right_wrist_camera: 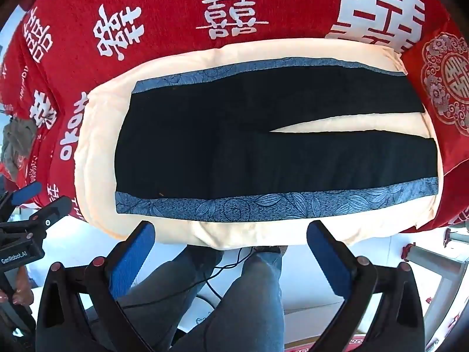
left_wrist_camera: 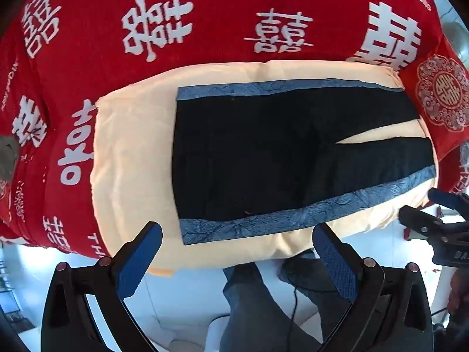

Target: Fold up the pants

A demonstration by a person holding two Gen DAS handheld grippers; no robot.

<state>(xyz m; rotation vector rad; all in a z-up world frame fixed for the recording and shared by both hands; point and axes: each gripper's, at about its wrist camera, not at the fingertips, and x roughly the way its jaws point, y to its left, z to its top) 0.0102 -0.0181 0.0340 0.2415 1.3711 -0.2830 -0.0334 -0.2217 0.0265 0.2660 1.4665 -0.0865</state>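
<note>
Black pants (left_wrist_camera: 263, 152) with blue patterned side stripes lie flat and unfolded on a cream quilt (left_wrist_camera: 132, 152), waistband to the left, both legs running right with a narrow gap between them. They show the same way in the right wrist view (right_wrist_camera: 249, 146). My left gripper (left_wrist_camera: 237, 252) is open and empty, held just off the quilt's near edge, below the waist end's stripe. My right gripper (right_wrist_camera: 231, 249) is open and empty, also just off the near edge, below the near leg's blue stripe (right_wrist_camera: 263, 205).
The quilt (right_wrist_camera: 96, 158) lies on a red bedspread (left_wrist_camera: 205, 14) with white characters. A red patterned pillow (right_wrist_camera: 445, 88) sits at the right end. The person's jeans-clad legs (right_wrist_camera: 249, 293) and a black cable are below on the white floor.
</note>
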